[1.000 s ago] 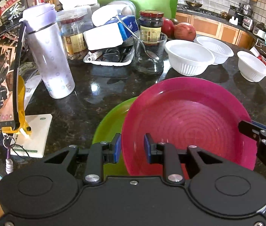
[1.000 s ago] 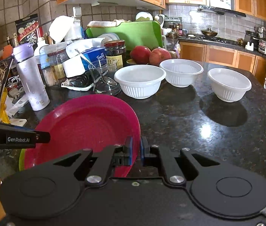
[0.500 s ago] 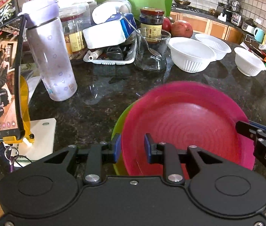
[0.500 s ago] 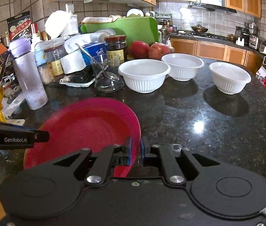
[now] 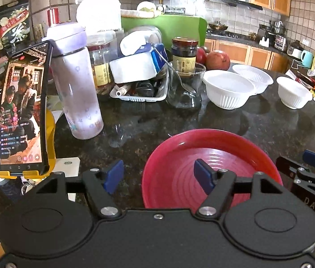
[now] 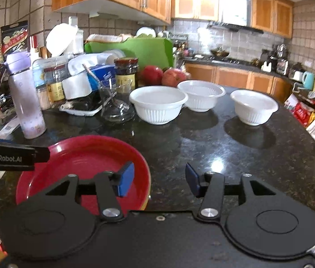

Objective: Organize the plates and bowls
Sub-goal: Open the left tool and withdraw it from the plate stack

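A red plate [image 5: 211,169] [image 6: 83,163] lies flat on the dark stone counter [image 6: 235,156], near its front edge. My left gripper [image 5: 158,176] straddles the plate's left rim; its jaws are opening and the blue pads [image 5: 114,176] stand clear of the rim. My right gripper [image 6: 158,179] straddles the right rim, jaws also opening, with no pad touching the plate. Each gripper shows at the edge of the other's view: the right gripper [image 5: 313,167] and the left gripper [image 6: 12,156]. Three white ribbed bowls [image 6: 157,105] [image 6: 202,96] [image 6: 254,107] stand apart farther back.
A lilac bottle [image 5: 77,84] and a phone on a yellow stand [image 5: 23,111] stand left. Behind them are a glass with a spoon [image 5: 185,87], a dark jar [image 5: 184,53], a cluttered white tray [image 5: 139,96], apples [image 5: 217,60] and a green board [image 5: 164,31]. The counter drops off at right.
Both grippers were shut on the red plate's rim and have opened and let it go. The plate has settled flat over the green plate, which no longer shows.
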A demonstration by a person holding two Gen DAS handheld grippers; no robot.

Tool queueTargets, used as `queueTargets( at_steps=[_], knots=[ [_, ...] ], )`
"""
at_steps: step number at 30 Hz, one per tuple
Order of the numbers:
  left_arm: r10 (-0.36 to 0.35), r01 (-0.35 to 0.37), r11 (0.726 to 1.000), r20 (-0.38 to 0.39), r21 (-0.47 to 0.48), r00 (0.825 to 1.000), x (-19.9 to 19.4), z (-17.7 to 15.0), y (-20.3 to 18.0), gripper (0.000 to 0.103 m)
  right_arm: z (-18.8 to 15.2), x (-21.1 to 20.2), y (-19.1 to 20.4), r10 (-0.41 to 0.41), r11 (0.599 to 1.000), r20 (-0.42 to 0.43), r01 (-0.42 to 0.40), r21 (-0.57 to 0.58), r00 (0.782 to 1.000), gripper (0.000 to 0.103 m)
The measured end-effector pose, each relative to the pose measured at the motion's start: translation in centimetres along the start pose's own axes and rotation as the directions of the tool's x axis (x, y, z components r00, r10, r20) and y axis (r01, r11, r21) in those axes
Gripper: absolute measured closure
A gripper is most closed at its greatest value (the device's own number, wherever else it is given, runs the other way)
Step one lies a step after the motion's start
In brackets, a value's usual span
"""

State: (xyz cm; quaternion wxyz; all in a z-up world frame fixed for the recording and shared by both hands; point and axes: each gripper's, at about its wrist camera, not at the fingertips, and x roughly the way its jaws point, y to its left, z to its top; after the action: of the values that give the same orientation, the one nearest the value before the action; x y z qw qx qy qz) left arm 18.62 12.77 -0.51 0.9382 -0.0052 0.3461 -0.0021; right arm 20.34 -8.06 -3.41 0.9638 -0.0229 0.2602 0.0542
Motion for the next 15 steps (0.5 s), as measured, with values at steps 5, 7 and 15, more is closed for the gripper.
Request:
queueTargets(
  at_steps=[5, 7, 15],
  knots=[
    [-0.010, 0.010, 1.000, 0.020, 0.000, 1.000, -0.3, -0.1, -0.4, 0.023, -0.2, -0.6, -0.3, -0.073, 0.997, 0.043, 0.072, 0.039, 0.996, 0.046],
    [-0.009, 0.009, 1.000, 0.031, -0.002, 0.999, -0.5, -0.1, -0.6, 0.020, -0.4, -0.7, -0.6, -0.092, 0.994, 0.037, 0.089, 0.060, 0.995, 0.044],
    [-0.038, 0.039, 0.999, 0.056, -0.008, 0.998, -0.6, 0.1, -1.6, 0.016, -1.0, -0.7, -2.2, -0.080, 0.987, -0.051, 0.086, 0.136, 0.996, 0.014]
  ],
)
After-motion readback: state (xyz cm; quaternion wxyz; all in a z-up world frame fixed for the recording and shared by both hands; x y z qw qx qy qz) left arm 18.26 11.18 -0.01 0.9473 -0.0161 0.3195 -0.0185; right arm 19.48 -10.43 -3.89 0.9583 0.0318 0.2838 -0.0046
